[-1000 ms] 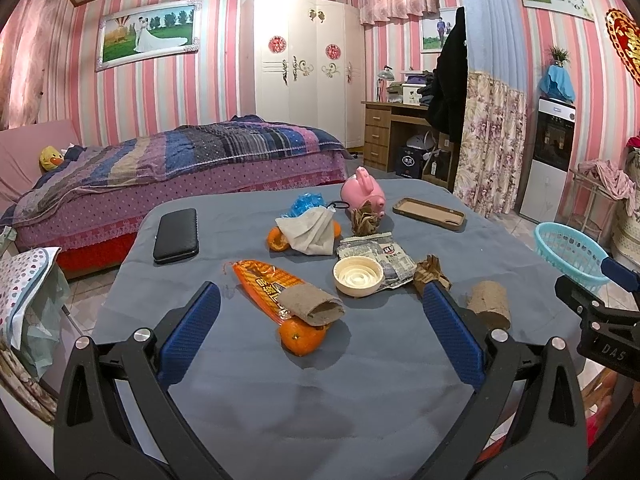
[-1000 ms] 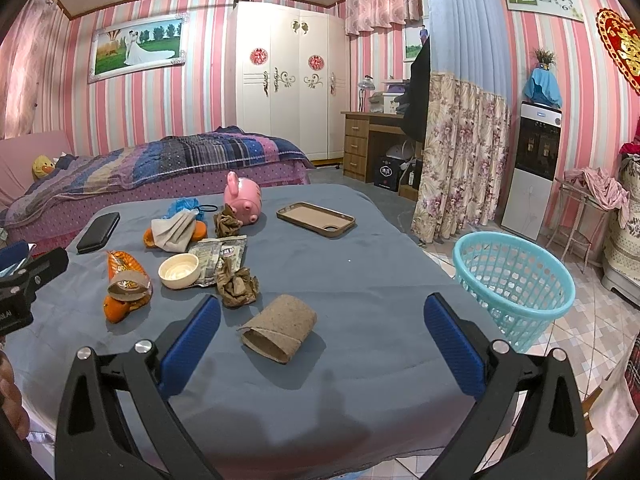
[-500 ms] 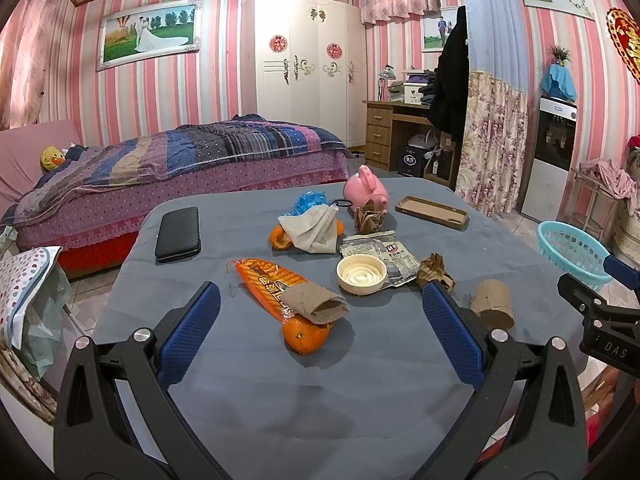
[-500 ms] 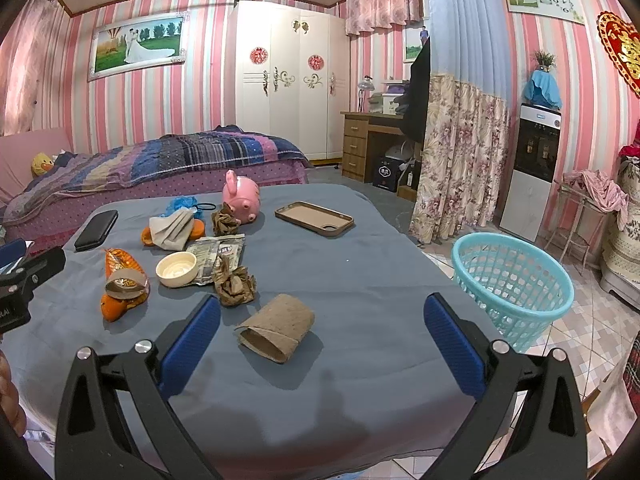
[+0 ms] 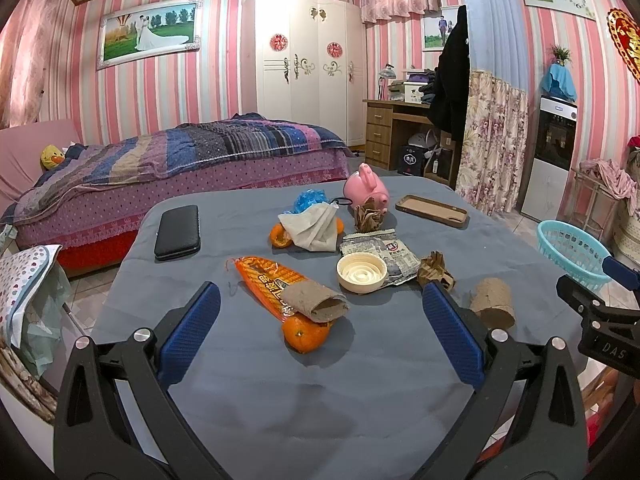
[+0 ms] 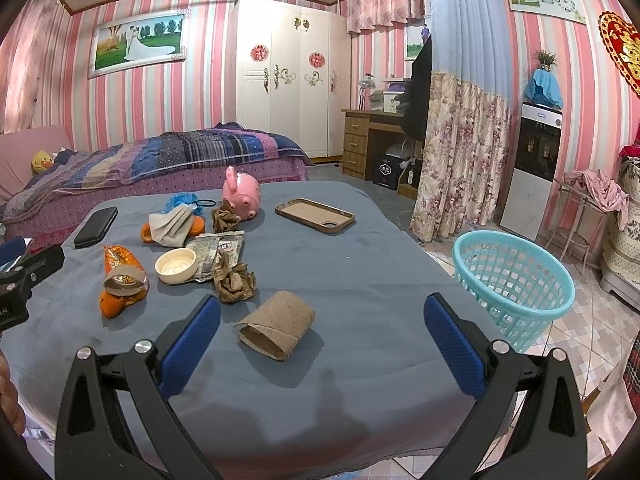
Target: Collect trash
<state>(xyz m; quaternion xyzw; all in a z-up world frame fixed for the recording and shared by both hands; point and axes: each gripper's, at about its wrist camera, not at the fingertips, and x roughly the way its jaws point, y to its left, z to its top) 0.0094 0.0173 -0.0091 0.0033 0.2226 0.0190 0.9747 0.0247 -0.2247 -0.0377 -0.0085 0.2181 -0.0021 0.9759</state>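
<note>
Trash lies on a grey-blue table [image 5: 256,392]. My left gripper [image 5: 320,332] is open and empty, just short of a cardboard tube [image 5: 316,302] lying on an orange snack wrapper [image 5: 264,280] and an orange [image 5: 306,334]. My right gripper [image 6: 320,336] is open and empty, around a second flattened cardboard tube [image 6: 276,324] without touching it. Crumpled brown paper [image 6: 234,280], a cream lid [image 6: 176,265], a printed packet [image 6: 216,248] and a tissue [image 6: 170,226] lie beyond. A turquoise basket [image 6: 514,280] stands on the floor to the right.
A pink piggy bank [image 6: 242,196], a brown phone case [image 6: 314,216], a black phone [image 6: 96,227] and a blue bag [image 5: 310,201] sit at the back of the table. A bed [image 5: 160,176] lies behind. A curtain [image 6: 460,152] hangs to the right.
Both grippers have edged slightly forward toward the tubes. Nothing was grasped or moved.
</note>
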